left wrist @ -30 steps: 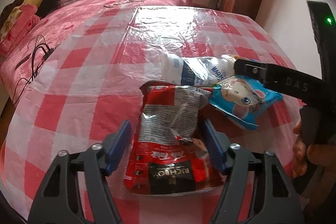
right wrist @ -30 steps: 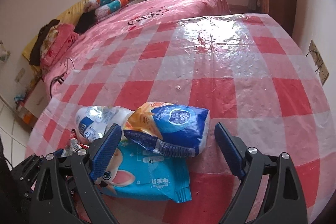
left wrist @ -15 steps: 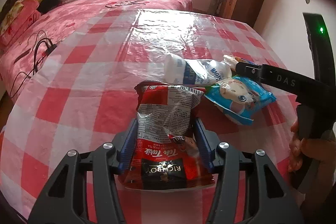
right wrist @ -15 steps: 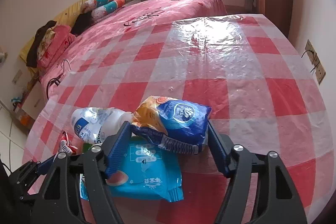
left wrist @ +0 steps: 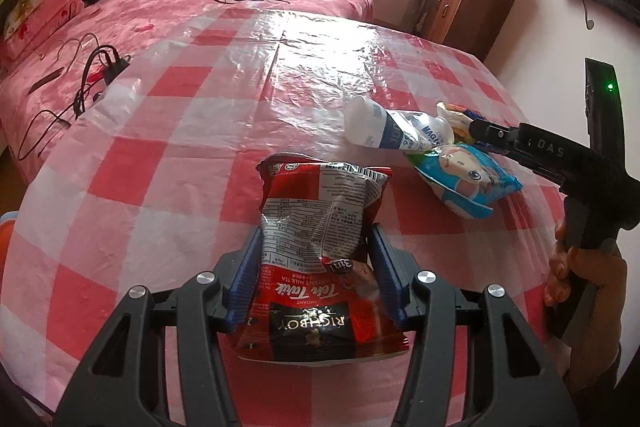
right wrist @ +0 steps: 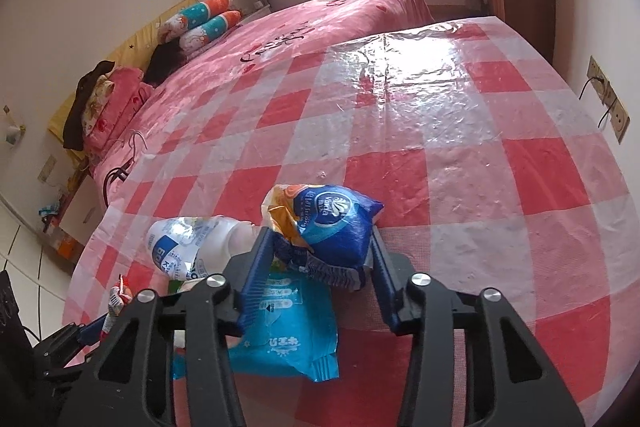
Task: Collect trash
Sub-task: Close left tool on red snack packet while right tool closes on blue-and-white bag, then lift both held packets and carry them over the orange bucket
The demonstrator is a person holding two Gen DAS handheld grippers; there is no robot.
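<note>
My left gripper (left wrist: 316, 275) is shut on a red milk tea packet (left wrist: 320, 247) and holds it above the checked tablecloth (left wrist: 180, 147). My right gripper (right wrist: 316, 267) is shut on a blue and orange snack bag (right wrist: 328, 223), raised a little off the cloth; the gripper also shows in the left wrist view (left wrist: 484, 131). A light blue wipes pack (right wrist: 288, 331) lies under the right gripper and also shows in the left wrist view (left wrist: 464, 179). A crushed white bottle with a blue label (right wrist: 188, 243) lies beside it, seen too in the left wrist view (left wrist: 384, 129).
The tablecloth (right wrist: 460, 147) covers a table that ends near a wall socket (right wrist: 608, 103) on the right. A pink bed (left wrist: 120, 27) with pillows and cables lies left. A wooden cabinet (left wrist: 468, 3) stands at the back.
Both grippers closed from open onto their packets. The left lifted the red packet upright; the right lifted the blue and orange bag off the wipes pack.
</note>
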